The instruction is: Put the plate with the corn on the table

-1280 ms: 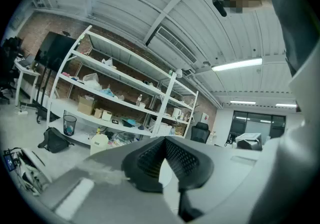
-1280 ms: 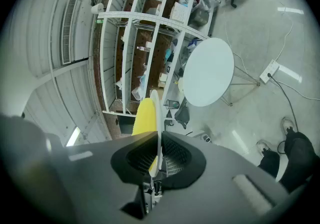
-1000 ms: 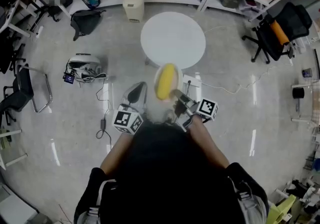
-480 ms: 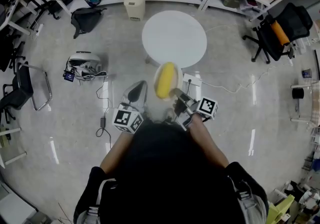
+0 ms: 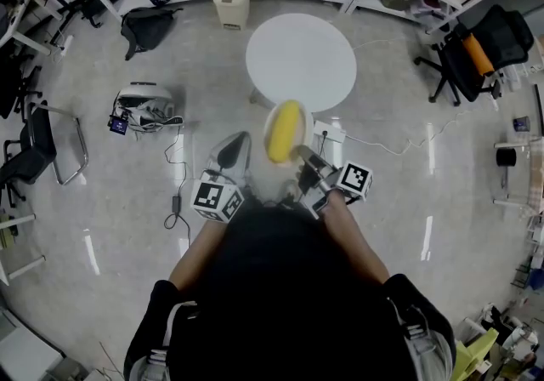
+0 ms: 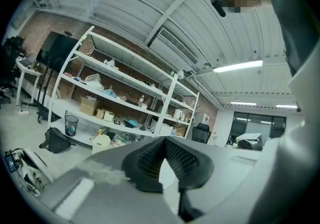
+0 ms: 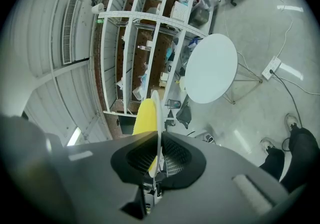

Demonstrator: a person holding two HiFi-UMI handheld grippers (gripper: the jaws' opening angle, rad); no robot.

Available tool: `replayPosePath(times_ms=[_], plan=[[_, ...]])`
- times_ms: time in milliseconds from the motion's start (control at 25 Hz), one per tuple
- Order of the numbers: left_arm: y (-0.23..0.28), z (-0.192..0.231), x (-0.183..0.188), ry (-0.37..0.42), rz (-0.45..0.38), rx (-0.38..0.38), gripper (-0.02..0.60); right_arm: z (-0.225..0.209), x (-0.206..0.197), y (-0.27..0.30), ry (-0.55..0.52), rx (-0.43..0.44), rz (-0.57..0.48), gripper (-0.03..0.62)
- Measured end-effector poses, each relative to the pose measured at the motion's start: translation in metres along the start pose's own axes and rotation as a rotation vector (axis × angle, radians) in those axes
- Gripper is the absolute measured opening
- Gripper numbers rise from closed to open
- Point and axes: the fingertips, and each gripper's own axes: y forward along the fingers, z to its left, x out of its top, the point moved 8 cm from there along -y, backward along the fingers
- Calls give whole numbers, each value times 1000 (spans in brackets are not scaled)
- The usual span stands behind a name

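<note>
yellow corn [image 5: 284, 132] points toward table [image 5: 301, 61] on plate [image 5: 267, 131] nipped by right claw [image 5: 299, 153]; left claw [image 5: 237, 143] closed.

In the right gripper view the plate [image 7: 158, 118], standing edge-on, is screening most of the corn [image 7: 144, 115] while the fingers [image 7: 137, 155] are covering its lower rim, and the shelf [image 7: 150, 28] clutter is showing too small to tell.

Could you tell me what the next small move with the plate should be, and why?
Probably carry it forward: the right gripper grips the plate by its rim, the corn lies on it, and it hangs over the floor, short of the round table.
</note>
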Motion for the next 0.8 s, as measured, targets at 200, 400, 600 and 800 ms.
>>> replayPosePath(times_ms=[200, 400, 600, 800], plan=[[-2, 16, 7, 6, 3, -11, 3, 5, -8, 11, 2, -1, -16, 32], [-8, 32, 12, 9, 5, -30, 3, 9, -20, 21, 8, -4, -40, 32], [-8, 48, 18, 16, -2, -42, 3, 12, -26, 32, 17, 6, -63, 32], [-7, 55, 24, 7, -11, -33, 3, 14, -28, 37, 23, 2, -67, 32]])
